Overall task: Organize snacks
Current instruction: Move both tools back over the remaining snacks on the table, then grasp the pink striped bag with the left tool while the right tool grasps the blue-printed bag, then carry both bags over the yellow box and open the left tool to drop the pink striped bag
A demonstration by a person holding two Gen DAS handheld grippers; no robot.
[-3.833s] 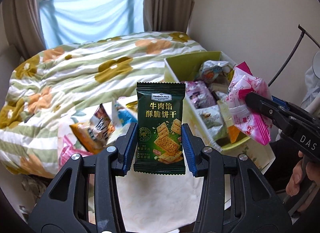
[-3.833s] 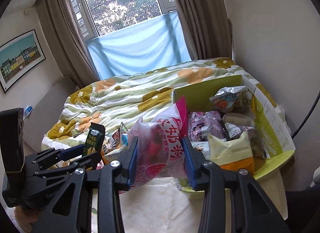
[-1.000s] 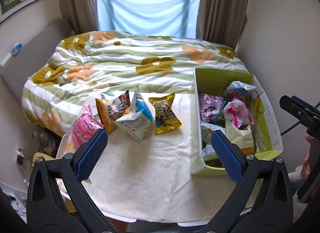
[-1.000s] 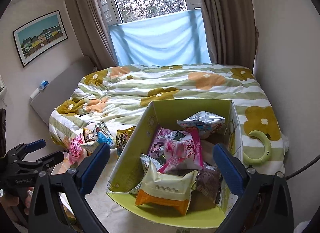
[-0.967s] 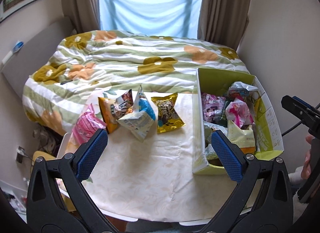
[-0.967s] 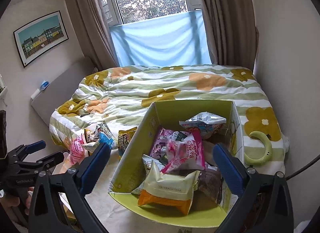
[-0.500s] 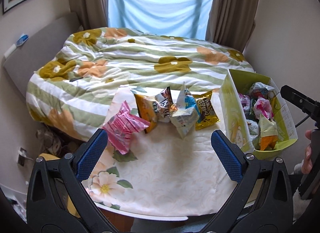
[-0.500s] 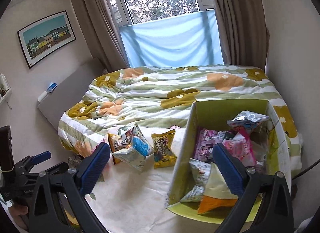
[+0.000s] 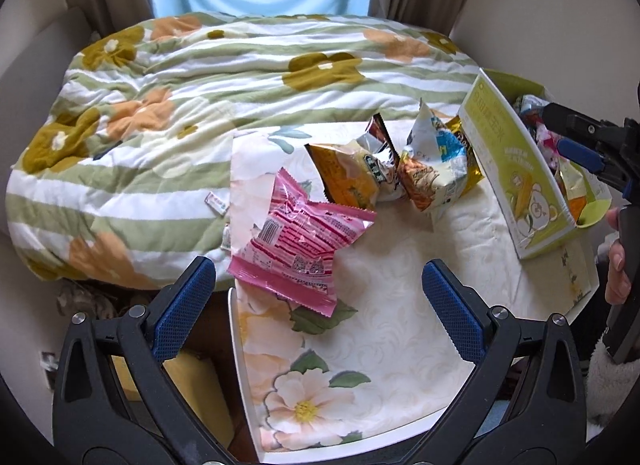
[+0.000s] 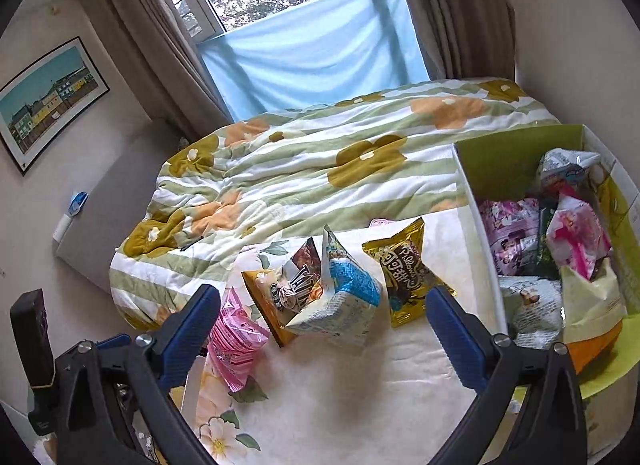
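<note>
A pink packet (image 9: 298, 239) lies flat on the tabletop (image 9: 384, 305); orange (image 9: 348, 181), blue-white (image 10: 340, 305) and gold (image 10: 404, 269) packets cluster beside a green box (image 9: 516, 173), seemingly nearly full.

The left gripper (image 9: 318, 307) has its fingers (image 9: 182, 307) spread wide and holds nothing. The right gripper (image 10: 320, 335) is also wide apart and empty, with a hand (image 9: 618, 253) on its handle.

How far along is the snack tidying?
Partly done. The green box already holds several packets. Nothing is in hand: the left gripper and right gripper are both open. Left on the table: the pink packet, orange packet, blue-and-white packet and gold packet.
</note>
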